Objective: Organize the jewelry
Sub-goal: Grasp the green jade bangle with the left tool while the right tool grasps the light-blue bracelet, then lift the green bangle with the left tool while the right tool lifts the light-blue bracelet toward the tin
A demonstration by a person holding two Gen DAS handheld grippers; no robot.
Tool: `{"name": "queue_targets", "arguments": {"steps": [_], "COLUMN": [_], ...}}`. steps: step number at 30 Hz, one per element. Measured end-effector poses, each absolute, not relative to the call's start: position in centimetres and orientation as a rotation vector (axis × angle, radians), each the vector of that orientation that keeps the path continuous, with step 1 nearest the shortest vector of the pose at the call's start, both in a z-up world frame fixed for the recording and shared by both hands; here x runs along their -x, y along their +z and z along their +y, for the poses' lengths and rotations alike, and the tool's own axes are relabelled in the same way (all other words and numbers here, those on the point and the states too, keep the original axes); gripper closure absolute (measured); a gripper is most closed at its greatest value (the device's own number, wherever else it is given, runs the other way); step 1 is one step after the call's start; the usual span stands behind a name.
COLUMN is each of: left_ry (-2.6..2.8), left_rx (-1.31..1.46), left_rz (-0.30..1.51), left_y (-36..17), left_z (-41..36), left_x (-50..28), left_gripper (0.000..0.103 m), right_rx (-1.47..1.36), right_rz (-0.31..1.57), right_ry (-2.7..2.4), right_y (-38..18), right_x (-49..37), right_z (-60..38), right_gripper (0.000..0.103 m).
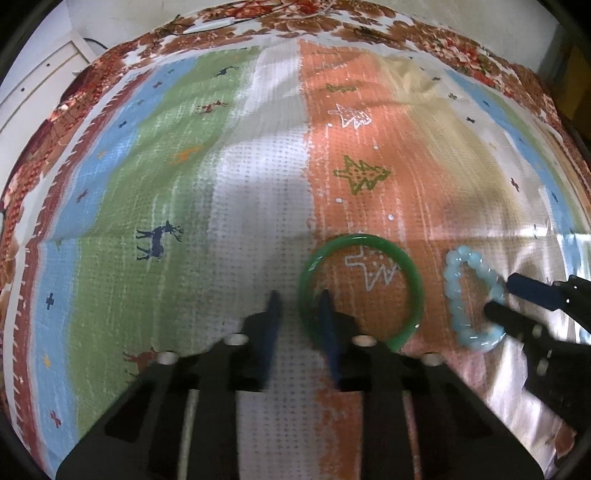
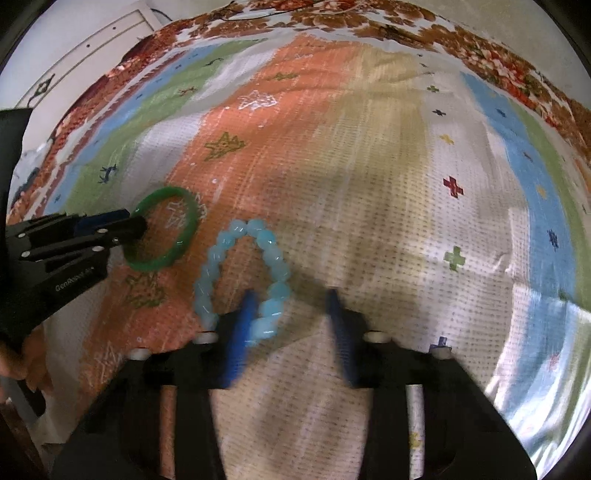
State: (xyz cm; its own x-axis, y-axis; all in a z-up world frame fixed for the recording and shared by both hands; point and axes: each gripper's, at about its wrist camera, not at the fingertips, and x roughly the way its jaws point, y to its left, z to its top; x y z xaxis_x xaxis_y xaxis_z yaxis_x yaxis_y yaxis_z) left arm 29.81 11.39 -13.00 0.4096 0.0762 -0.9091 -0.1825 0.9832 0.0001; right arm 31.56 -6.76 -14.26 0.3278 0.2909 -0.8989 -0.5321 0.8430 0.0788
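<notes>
A green bangle (image 1: 360, 291) lies flat on the striped mat. My left gripper (image 1: 298, 301) is open, one finger inside the ring and one outside, straddling its left rim. The bangle also shows in the right wrist view (image 2: 162, 229), with the left gripper (image 2: 129, 221) at its left rim. A light blue bead bracelet (image 1: 471, 295) lies to the right of the bangle. My right gripper (image 2: 291, 299) is open, its left finger inside the bead bracelet (image 2: 243, 273) loop and the right finger outside. The right gripper shows in the left wrist view (image 1: 498, 295).
The striped patterned mat (image 1: 258, 184) covers a table with a floral cloth (image 1: 332, 18) underneath. A white cabinet (image 1: 33, 81) stands at the far left. A shiny plastic cover wrinkles at the mat's right side (image 2: 535, 314).
</notes>
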Motion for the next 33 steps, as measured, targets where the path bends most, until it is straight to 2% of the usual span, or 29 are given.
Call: {"name": "queue_targets", "arguments": {"steps": [1, 7, 33], "left_ry": [0.164, 0.148, 0.084], "left_rx": [0.105, 0.119, 0.181], "left_rz": [1.14, 1.144, 1.034], "left_y": [-13.0, -12.7, -7.4], "left_z": [11.4, 11.5, 9.5], "left_x": [-29.8, -29.6, -26.3], "left_gripper": [0.094, 0.097, 0.095], "right_rx": [0.249, 0.267, 0.256], "right_rz": [1.117, 1.104, 1.001], "right_ry": [0.545, 0.553, 0.595], "right_y": [-14.3, -14.3, -9.4], "right_x": [-31.5, -31.0, -26.9], "right_z": [-6.8, -6.9, -9.0], "right_gripper": [0.091, 0.091, 0.091]}}
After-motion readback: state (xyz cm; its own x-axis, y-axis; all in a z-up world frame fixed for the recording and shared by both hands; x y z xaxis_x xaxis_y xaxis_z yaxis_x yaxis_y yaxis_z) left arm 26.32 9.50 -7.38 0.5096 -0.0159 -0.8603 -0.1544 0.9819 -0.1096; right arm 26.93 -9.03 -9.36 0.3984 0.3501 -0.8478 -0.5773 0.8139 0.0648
